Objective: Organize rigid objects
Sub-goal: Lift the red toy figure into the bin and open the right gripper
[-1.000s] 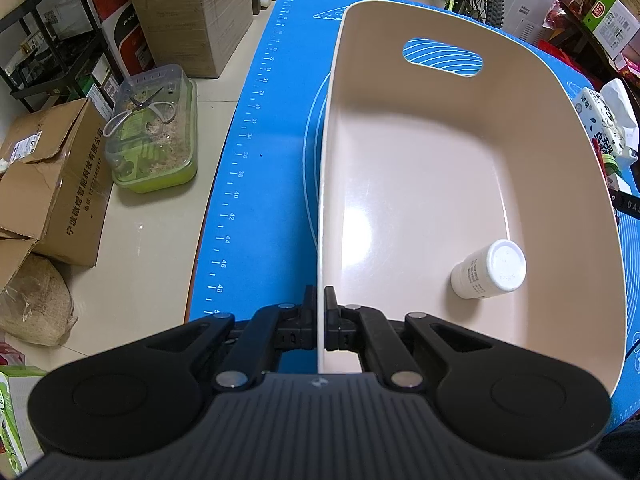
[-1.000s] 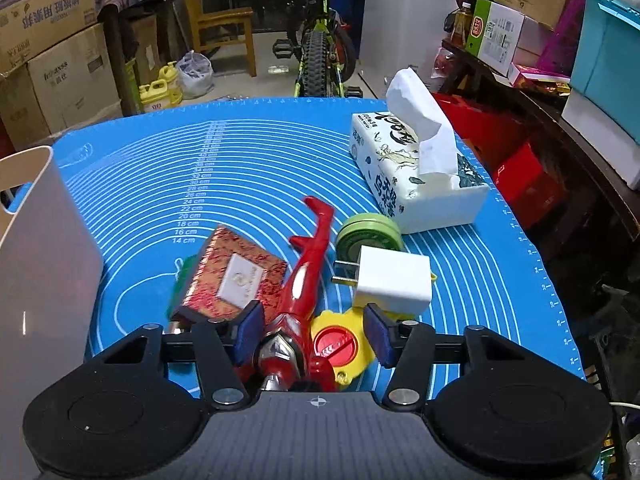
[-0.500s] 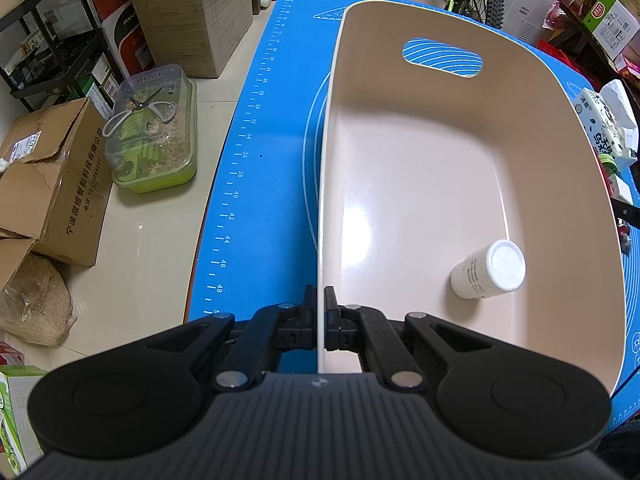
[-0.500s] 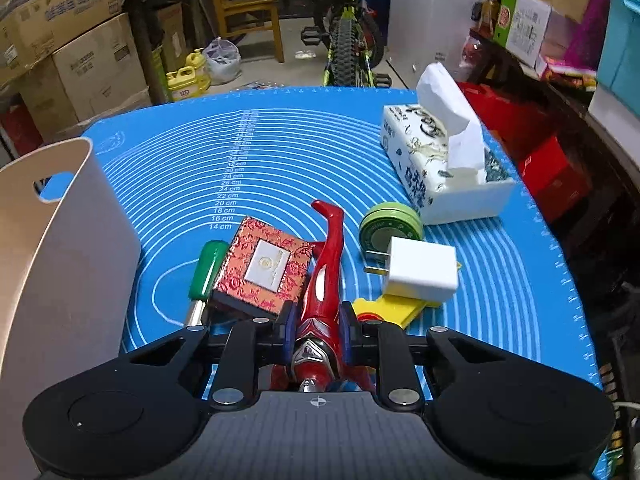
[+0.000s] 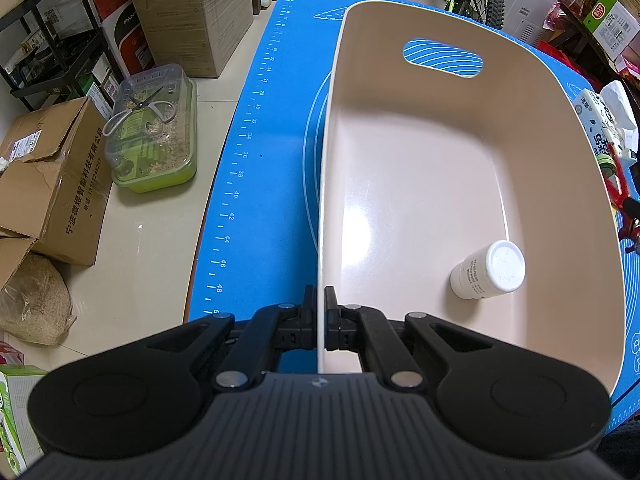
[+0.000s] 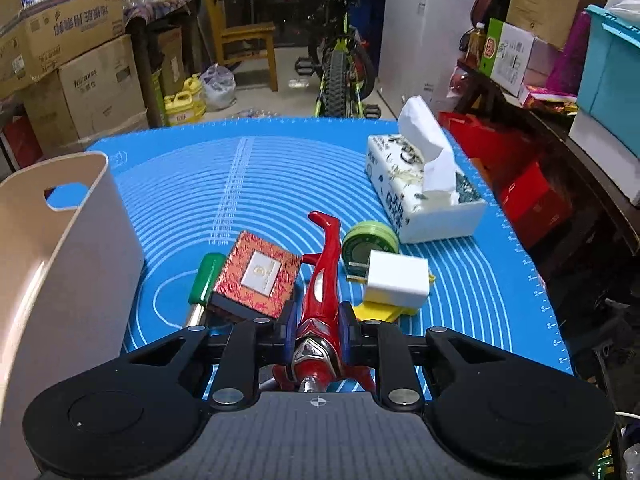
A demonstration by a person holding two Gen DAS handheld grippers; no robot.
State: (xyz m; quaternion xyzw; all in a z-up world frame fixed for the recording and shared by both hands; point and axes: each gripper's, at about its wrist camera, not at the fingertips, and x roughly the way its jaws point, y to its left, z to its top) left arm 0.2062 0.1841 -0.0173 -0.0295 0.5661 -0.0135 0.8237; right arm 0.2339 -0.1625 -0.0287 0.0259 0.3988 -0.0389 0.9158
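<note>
Cluttered storeroom: cartons, a bicycle [image 6: 340, 68] and shelving are seen around a table covered by a blue mat [image 6: 248, 184].

Bin [image 5: 420, 184]: beige, with a handle slot, stood on the mat at its left side. Its near wall is pinched between the shut jaws of the left gripper [image 5: 319, 312], apparently to steady it.

Stowed, one item: a white bottle [image 5: 488, 270], lying on the bin floor near the right wall.

In hand, one item: a red figure [image 6: 320, 304], clamped at the torso by the closed jaws of the right gripper [image 6: 318, 334], legs pointing away from the camera. Whether it is clear of the mat cannot be told.

Left on the mat, right of the bin:
- patterned box [image 6: 256, 280], beside the figure
- green-handled tool [image 6: 206, 280], partly under the box
- green tape roll [image 6: 370, 242]
- white charger [image 6: 396, 282], resting on a yellow piece [image 6: 380, 312]

Tissue box [image 6: 424, 196]: stood further back; probably not part of the sorting.

Progress, as judged: early. One item is binned, one is gripped and not yet carried to the bin, and about five are untouched.
</note>
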